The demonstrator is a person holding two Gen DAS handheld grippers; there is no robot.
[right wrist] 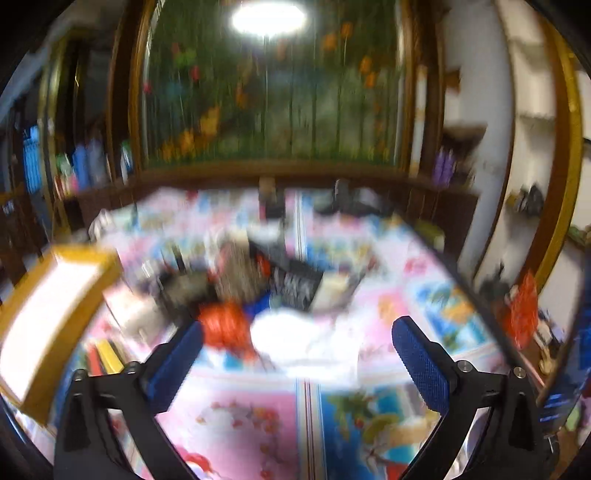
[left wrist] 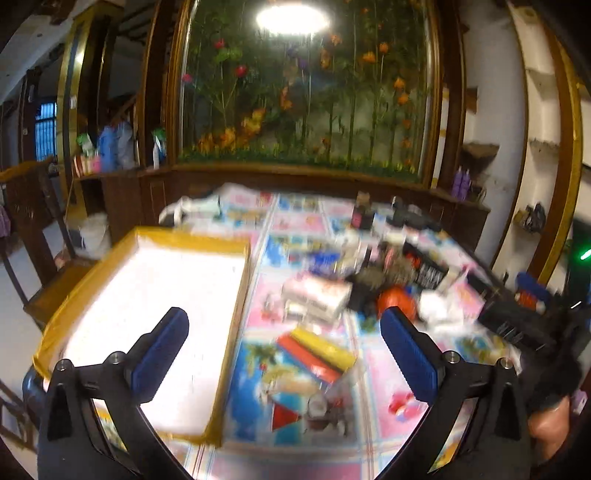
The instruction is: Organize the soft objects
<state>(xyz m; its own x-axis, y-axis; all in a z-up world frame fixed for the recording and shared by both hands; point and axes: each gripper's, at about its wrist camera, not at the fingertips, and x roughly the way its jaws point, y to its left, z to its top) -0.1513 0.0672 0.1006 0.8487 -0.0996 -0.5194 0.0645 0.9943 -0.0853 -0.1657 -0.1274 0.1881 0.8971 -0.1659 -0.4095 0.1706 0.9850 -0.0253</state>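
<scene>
A tall painted mural of bamboo and orange flowers (left wrist: 306, 92) fills the back wall. A round ceiling light (left wrist: 291, 16) glares above it. Purple bottles (left wrist: 462, 181) stand on the dark wooden ledge (left wrist: 295, 171).

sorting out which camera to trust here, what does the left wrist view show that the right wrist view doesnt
Only the left wrist view shows the whole yellow-rimmed tray with its white inside, the red and yellow striped item in full, and the other device at its right edge.

Only the right wrist view shows the white soft thing centred between its open tongs, though heavily blurred.

Both show the patterned tablecloth, the orange object, the clutter pile, and open, empty tongs.
</scene>
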